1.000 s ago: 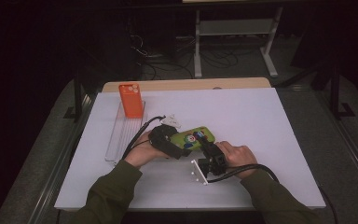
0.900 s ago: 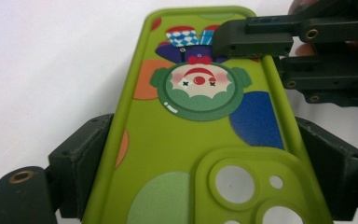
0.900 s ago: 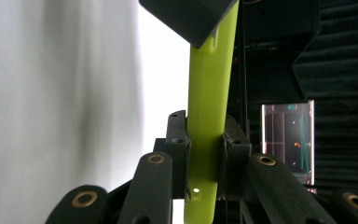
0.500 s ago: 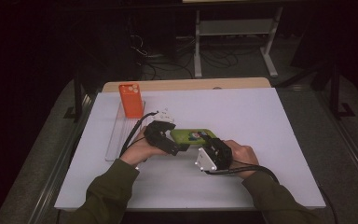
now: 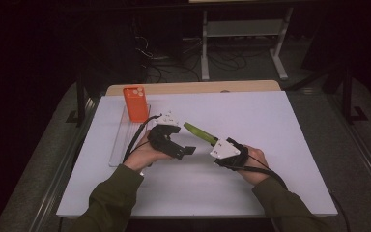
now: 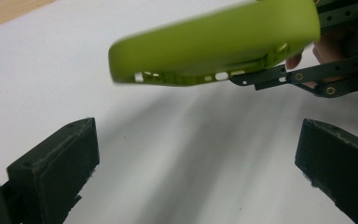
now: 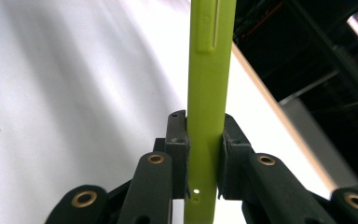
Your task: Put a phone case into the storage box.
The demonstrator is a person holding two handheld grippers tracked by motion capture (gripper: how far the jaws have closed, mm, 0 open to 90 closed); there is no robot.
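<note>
Orange phone case [image 5: 135, 103] is seen standing at the far end of a clear tray [image 5: 121, 145], at the table's left. Left gripper [image 5: 176, 146] is held with jaws wide apart, empty, just beside the raised case. Green phone case [image 5: 200, 134] is clamped edge-on in the right gripper [image 5: 222, 145], lifted off the white board [image 5: 270, 125]. For a clean hand-over, the free end is probably best taken squarely before release.

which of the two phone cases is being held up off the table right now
The green case, clamped in the right tool and lifted. The orange case stands untouched at the table's far left.
</note>
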